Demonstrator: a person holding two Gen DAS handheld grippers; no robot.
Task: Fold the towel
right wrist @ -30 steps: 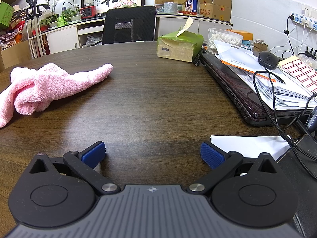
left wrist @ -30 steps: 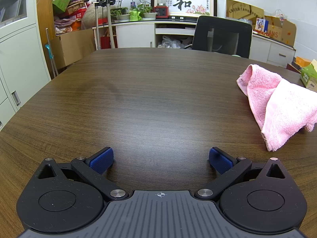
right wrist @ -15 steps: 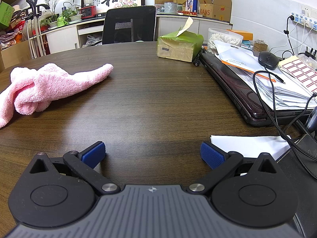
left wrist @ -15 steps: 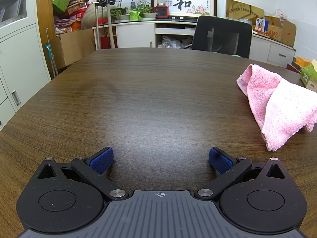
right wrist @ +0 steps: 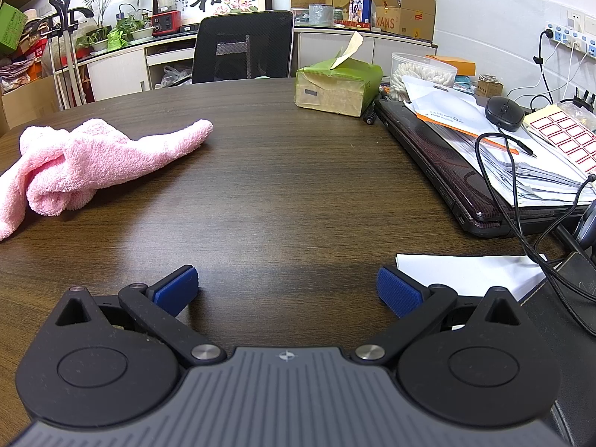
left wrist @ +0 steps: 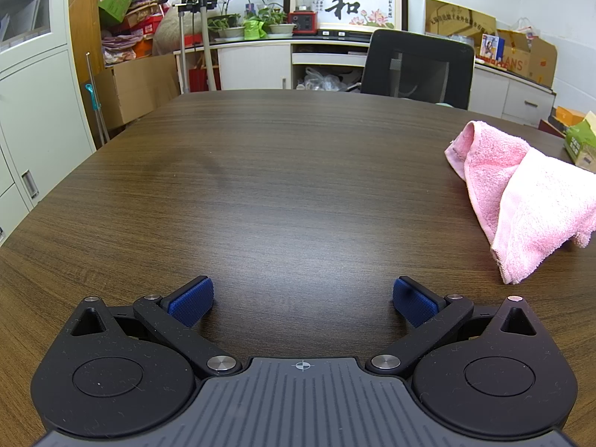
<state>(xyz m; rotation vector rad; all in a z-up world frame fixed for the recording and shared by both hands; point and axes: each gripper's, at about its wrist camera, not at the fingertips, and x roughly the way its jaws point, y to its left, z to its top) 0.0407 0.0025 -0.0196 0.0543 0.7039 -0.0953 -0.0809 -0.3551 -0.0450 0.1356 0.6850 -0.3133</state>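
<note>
The pink towel [left wrist: 521, 193] is lying crumpled and unfolded on the dark wooden table [left wrist: 260, 186], sitting between my two grippers: off to the right in my left view and off to the left [right wrist: 93, 160] in my right view. My left gripper [left wrist: 302, 300] is hovering low over bare wood, jaws spread wide and gripping nothing. My right gripper [right wrist: 287, 290] is doing likewise, wide open and empty, with a white sheet of paper [right wrist: 473, 272] lying just beside its right finger and a laptop [right wrist: 439, 160] beyond.
</note>
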